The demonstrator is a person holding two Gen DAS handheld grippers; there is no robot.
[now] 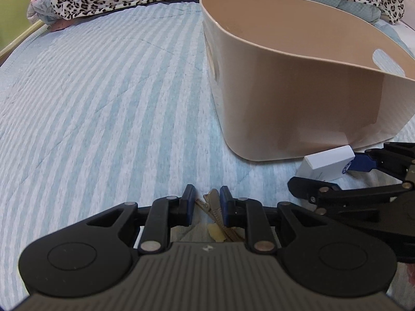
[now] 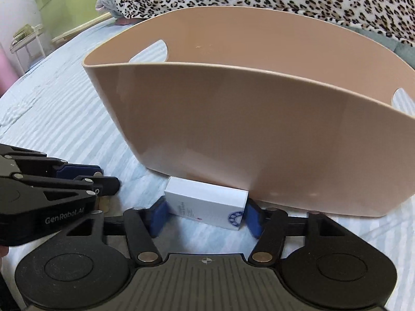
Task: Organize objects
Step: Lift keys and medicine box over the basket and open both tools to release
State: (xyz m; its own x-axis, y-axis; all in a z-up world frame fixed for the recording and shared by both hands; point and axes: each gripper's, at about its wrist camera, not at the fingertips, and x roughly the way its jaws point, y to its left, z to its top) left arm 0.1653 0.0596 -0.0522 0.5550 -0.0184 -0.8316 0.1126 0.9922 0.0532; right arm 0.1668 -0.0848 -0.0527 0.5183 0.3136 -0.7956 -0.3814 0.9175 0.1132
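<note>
At lower centre, the right gripper [image 2: 206, 213] clamps a white box [image 2: 207, 203] beside the beige basket [image 2: 233, 119], while the left gripper [image 1: 207, 202] stands slightly apart around keys [image 1: 213, 202].

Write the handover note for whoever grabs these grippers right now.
Left gripper: jaws narrowly apart around a small metal tool on the striped bedspread; grip unclear.
Right gripper: jaws on both ends of the white box, which lies against the beige bin; lift not confirmed.
Done: nothing visible in the bin; its floor is hidden.
Left: put the box and tool into the bin.
</note>
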